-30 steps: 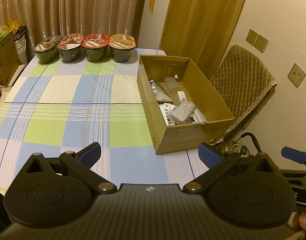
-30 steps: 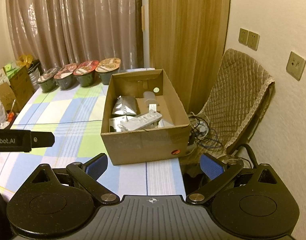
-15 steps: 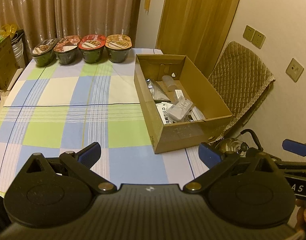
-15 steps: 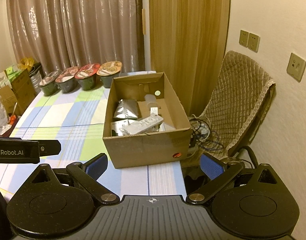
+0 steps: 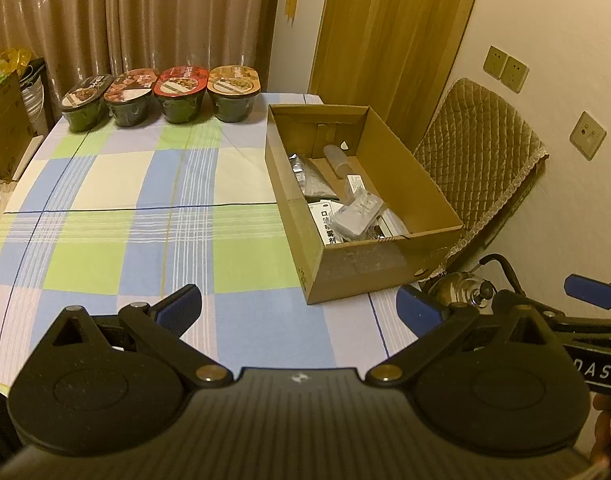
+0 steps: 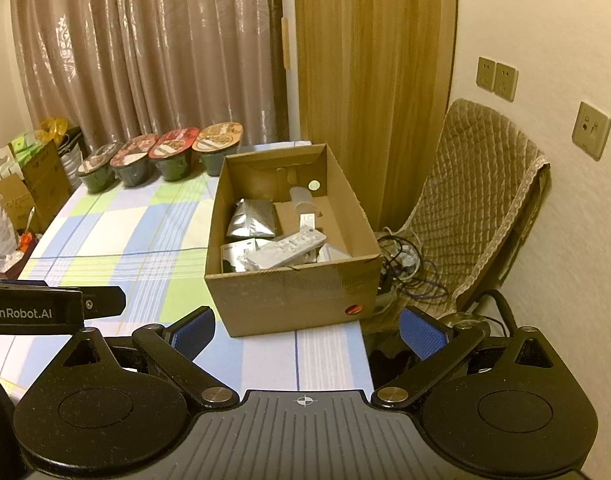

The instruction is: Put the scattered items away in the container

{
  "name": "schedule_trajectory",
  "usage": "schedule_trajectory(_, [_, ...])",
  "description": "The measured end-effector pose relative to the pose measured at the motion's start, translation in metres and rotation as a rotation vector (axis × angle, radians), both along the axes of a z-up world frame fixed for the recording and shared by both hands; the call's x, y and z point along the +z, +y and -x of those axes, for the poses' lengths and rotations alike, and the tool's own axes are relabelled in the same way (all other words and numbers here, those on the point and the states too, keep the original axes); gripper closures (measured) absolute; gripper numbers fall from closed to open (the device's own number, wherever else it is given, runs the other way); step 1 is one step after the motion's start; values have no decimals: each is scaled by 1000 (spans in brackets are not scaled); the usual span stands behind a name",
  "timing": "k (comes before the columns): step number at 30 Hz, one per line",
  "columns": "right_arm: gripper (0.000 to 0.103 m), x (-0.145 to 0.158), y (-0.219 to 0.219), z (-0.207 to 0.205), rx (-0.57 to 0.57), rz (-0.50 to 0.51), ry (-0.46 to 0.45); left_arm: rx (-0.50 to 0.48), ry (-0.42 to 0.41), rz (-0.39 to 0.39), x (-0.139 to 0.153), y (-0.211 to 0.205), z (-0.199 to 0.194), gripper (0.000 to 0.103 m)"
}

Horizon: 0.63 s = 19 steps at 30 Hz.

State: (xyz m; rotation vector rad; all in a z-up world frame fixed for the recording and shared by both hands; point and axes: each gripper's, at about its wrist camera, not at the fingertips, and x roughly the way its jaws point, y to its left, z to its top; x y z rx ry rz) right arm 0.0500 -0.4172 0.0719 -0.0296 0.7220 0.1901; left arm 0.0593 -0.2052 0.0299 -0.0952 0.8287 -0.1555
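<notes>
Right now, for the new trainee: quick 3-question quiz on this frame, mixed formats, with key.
1. True or false: the left gripper and the right gripper are both open and hold nothing.
2. Multiple choice: how many lidded bowls stand in the row at the far end of the table? A) two B) four C) six
3. Fill in: the silver pouch and the white remote-like device lie inside the ______.

Key
1. True. Each pair of blue pads is spread wide with nothing between them.
2. B, four, side by side before the curtain.
3. cardboard box, which sits by the table's right edge.
</notes>
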Motion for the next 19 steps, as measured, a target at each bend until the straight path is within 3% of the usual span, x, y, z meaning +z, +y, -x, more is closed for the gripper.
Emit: schedule_trajectory(19, [0,-2,10,1,8,9,10,15,-14,51,-4,8,0,1])
